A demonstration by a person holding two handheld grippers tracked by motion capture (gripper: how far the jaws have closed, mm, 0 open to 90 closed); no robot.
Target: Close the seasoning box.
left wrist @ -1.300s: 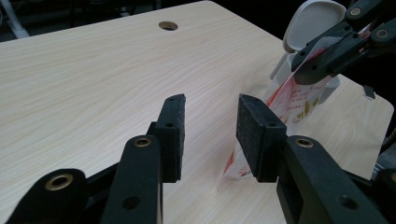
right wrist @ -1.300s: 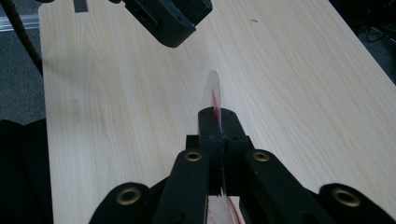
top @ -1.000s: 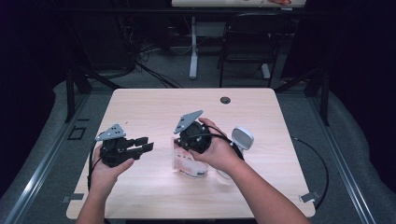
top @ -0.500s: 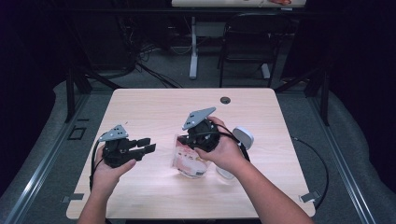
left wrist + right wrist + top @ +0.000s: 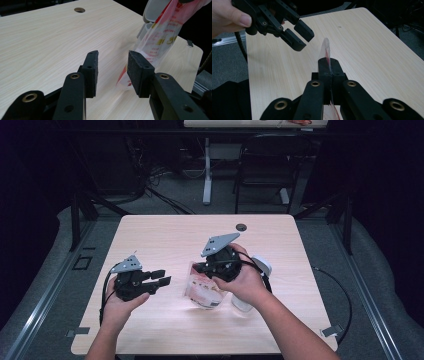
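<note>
Right tool (image 5: 329,65) pinches the plastic bag (image 5: 202,291); left tool (image 5: 112,71) gapes empty.

Clear red-printed plastic bag (image 5: 202,292), hanging upright

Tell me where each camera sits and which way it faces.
High view: above the person's side, looking forward and down on the table; forearms, both hands, left claw, right claw.
Left gripper view: rides the left claw, looks along its open jaws at the bag.
Right gripper view: rides the right claw, shut on the bag; left claw ahead.
All three share the bag and table.
</note>
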